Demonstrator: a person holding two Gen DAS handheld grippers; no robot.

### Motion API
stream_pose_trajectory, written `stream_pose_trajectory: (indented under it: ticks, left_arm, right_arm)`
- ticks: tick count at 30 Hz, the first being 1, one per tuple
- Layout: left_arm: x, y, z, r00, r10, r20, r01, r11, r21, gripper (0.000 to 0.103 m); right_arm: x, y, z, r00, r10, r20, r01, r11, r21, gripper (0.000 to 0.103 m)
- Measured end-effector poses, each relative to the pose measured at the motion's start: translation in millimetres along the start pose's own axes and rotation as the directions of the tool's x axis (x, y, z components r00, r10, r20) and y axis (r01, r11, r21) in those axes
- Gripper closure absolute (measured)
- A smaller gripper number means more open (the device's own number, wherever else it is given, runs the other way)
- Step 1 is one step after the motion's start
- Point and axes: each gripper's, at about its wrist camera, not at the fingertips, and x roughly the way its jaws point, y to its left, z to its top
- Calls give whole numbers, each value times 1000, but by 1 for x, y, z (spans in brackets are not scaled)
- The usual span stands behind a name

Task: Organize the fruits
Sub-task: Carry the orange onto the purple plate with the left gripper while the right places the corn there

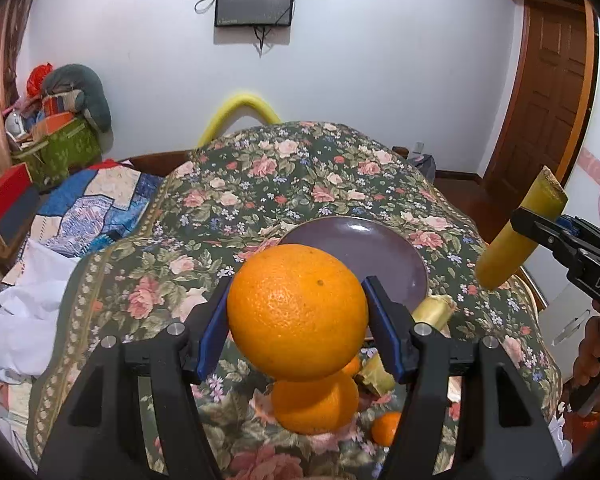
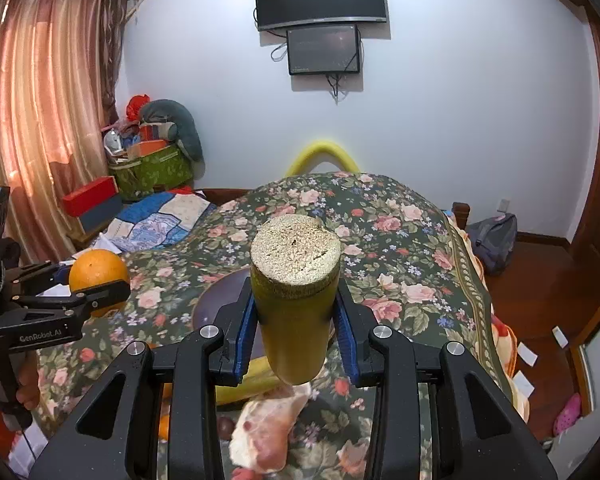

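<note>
My left gripper (image 1: 296,312) is shut on a large orange (image 1: 298,312) and holds it above the floral bedspread, just in front of a dark purple plate (image 1: 364,246). My right gripper (image 2: 296,316) is shut on a yellow-green sugarcane piece (image 2: 294,300) with a pale cut end, held above the same plate (image 2: 220,296). The right gripper (image 1: 540,232) with the cane (image 1: 516,240) shows at the right of the left wrist view. The left gripper (image 2: 96,288) with the orange (image 2: 98,270) shows at the left of the right wrist view.
Below the left gripper lie another orange (image 1: 314,404), a small orange (image 1: 386,428) and more cane pieces (image 1: 432,310) on the bedspread (image 1: 260,184). A pale pinkish fruit (image 2: 268,428) and a yellow piece (image 2: 240,392) lie under the right gripper. A patchwork quilt (image 1: 96,208) lies left.
</note>
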Motion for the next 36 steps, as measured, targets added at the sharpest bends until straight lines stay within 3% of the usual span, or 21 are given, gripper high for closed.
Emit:
stream_pose_trajectory:
  ticks: [14,22,36]
  left_arm:
    - [70,5,6,994,-22,-104,22,1000,-5,40]
    - [111,10,10,978,-61,-199,60,998,-9,40]
    - [140,8,15,964,-76,-256,77,997,-8,40]
  right_arm:
    - [66,-12,-5,992,28,-127,-28,1000,-2,70]
    - [100,-13,-4,979,54,-195,-57,998,-6,70]
    - [136,-10,-1,959,102,-263,-103,995,11,70]
